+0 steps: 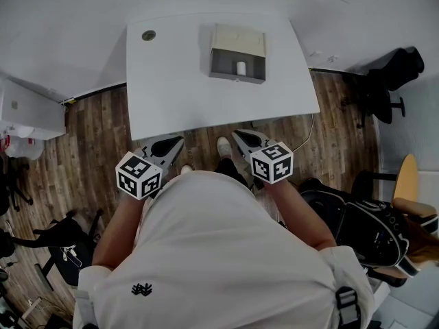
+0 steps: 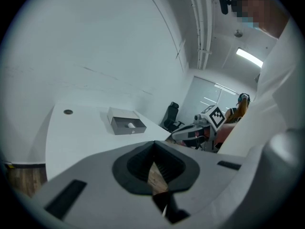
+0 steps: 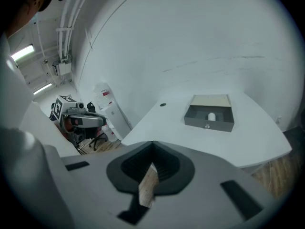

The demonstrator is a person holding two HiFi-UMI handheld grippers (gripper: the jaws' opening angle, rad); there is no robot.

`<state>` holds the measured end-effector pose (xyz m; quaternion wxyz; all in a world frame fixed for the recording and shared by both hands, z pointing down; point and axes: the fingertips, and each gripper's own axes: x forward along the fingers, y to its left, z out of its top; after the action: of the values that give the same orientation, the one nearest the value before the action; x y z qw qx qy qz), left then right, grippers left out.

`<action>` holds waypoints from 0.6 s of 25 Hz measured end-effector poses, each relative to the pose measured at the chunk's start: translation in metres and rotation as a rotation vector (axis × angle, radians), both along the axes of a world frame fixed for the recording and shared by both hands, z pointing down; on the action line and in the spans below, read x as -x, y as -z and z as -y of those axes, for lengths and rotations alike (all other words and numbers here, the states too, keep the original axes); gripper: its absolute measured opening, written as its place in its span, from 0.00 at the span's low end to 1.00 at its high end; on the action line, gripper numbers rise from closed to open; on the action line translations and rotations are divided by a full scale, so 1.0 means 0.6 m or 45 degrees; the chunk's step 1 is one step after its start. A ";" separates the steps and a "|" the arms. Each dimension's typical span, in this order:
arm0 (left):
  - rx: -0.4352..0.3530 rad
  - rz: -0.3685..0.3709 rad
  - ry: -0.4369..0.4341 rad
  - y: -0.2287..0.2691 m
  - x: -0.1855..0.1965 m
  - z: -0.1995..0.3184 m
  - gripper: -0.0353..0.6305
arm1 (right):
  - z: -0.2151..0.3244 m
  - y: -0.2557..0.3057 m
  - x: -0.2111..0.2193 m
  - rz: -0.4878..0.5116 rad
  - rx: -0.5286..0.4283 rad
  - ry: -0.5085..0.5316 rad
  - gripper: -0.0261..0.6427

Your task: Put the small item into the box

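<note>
Left gripper: we hold the left gripper (image 1: 170,144) close to our body, just short of the table's near edge. Its jaws are clenched together on nothing, and only floor shows through the gap behind the tips.
Right gripper: the right gripper (image 1: 245,140) sits level with it on the right, jaws likewise pressed together and empty.
Near table edge: the table (image 1: 171,94) begins just beyond both tips. If we push forward low, we judge the jaws could knock the edge rather than clear it.
Bare tabletop: we see nothing loose between us and the box, so there is no second item to carry. A reach made as if something were in the jaws would deliver nothing.
Box: the box (image 1: 255,66) lies at the far middle of the table, open upward, well apart from both grippers. It looks light, and a long stretch gives us less control, so a clumsy touch could shove it farther away or skew it.
Small item: the small item (image 1: 241,67), a white cylinder, stands upright inside the box. We judge the goal met as things lie. Poking in with closed jaws could topple it.
Grommet: the round grommet (image 1: 149,35) at the far left is well clear and poses no risk.
</note>
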<state>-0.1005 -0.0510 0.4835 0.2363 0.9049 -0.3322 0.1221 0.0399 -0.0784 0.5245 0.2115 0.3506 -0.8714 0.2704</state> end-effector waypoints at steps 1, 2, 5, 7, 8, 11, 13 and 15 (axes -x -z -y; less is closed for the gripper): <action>-0.003 -0.001 0.000 0.000 0.004 -0.004 0.06 | -0.005 0.001 0.004 0.000 -0.003 0.001 0.05; -0.006 -0.003 -0.001 0.000 0.007 -0.007 0.06 | -0.009 0.002 0.007 0.000 -0.006 0.001 0.05; -0.011 -0.004 -0.003 0.001 0.007 -0.009 0.06 | -0.011 0.003 0.007 0.001 -0.010 0.002 0.05; -0.010 -0.002 -0.003 0.000 0.009 -0.008 0.06 | -0.010 0.004 0.009 -0.001 -0.011 0.005 0.05; -0.008 -0.001 -0.003 0.000 0.011 -0.008 0.06 | -0.009 0.004 0.011 -0.001 -0.010 0.006 0.05; -0.002 -0.002 0.004 -0.002 0.017 -0.009 0.06 | -0.008 0.004 0.018 -0.001 -0.009 0.012 0.05; 0.002 -0.002 0.011 -0.003 0.019 -0.007 0.06 | -0.006 0.003 0.019 0.000 -0.007 0.018 0.05; 0.007 -0.001 0.018 -0.003 0.018 -0.003 0.06 | 0.000 0.003 0.019 -0.001 -0.002 0.028 0.05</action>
<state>-0.1114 -0.0493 0.4856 0.2396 0.9020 -0.3382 0.1211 0.0287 -0.0784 0.5228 0.2145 0.3414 -0.8752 0.2672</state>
